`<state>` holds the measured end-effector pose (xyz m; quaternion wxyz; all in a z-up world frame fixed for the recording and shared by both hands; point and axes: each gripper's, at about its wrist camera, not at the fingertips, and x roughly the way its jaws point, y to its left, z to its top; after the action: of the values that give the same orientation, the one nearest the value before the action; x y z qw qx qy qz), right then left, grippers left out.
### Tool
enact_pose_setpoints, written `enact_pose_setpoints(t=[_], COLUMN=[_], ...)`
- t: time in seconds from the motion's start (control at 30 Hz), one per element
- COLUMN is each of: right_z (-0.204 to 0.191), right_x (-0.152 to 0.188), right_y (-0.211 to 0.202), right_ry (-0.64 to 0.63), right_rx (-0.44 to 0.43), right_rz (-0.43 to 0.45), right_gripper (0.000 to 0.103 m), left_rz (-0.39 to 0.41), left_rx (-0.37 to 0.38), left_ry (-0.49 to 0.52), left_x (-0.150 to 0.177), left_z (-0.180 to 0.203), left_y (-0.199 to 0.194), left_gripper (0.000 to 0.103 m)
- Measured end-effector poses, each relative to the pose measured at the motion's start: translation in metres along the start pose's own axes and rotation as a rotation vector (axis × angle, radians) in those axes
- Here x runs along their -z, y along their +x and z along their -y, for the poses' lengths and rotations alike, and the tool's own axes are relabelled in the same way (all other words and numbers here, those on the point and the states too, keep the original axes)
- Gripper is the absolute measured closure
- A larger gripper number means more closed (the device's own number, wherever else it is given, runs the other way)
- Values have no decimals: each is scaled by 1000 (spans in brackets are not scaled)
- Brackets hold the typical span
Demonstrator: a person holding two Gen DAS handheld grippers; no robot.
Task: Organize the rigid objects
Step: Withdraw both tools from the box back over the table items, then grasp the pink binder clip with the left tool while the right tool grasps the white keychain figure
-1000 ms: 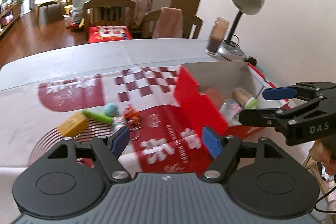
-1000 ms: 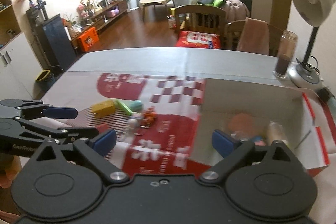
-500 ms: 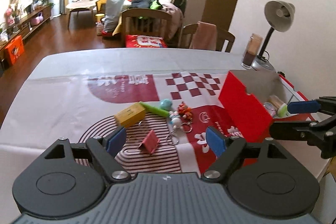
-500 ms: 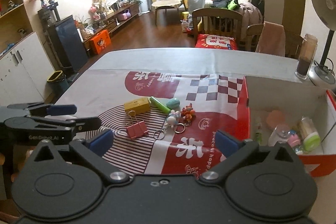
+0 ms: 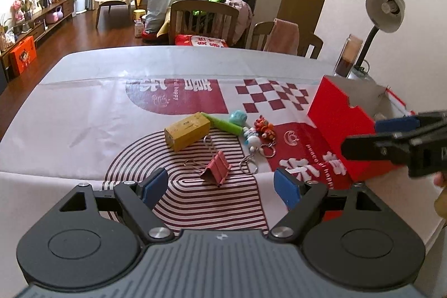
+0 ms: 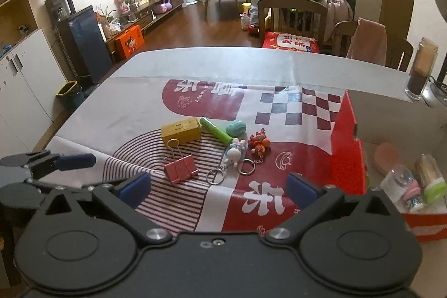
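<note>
Desk [image 5: 83, 108] under a red-and-white printed cloth, far half bare, so plenty of room to move there. Red cardboard box [image 6: 347, 158] sits at the right edge, open top, clearly the sorting bin: it already holds a few small bottles and a pink piece.

Loose items are clustered mid-cloth, left of the box and apart from it: yellow box [image 6: 181, 133], green tube [image 6: 216, 130] just beside it with a teal egg-shaped piece [image 6: 236, 128] at its far end, pink binder clip [image 5: 216, 169] nearest the person, two keychain figures [image 6: 245, 148] with rings trailing toward the near edge. They're tightly packed, so neighbours are likely to get nudged; the clip has the clearest approach.

Left gripper [image 5: 222, 185]: jaws have just been opening, now spread wide, nothing between them, lined up on the clip. Right gripper [image 6: 219, 186]: jaws wide apart, empty, hanging over the near cloth beside the box wall.
</note>
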<state>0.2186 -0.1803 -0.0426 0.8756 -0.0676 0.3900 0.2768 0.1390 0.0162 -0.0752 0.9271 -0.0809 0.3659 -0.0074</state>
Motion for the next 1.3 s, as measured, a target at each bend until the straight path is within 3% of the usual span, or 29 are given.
enact_pose_setpoints(t=[0.47, 0.93, 1.3], right_z=[16, 18, 19], right_x=[-14, -21, -19], right_y=[79, 146, 166], right_ry=[-16, -43, -55], right_rx=[-7, -48, -57], right_rz=[-72, -153, -194], right_gripper=[2, 32, 48], left_rz=[-10, -19, -52], left_rx=[-6, -23, -41], left_ry=[97, 190, 201], left_x=[3, 3, 7], left_z=[7, 14, 9], left_y=[65, 117, 133], left_gripper=[20, 20, 52])
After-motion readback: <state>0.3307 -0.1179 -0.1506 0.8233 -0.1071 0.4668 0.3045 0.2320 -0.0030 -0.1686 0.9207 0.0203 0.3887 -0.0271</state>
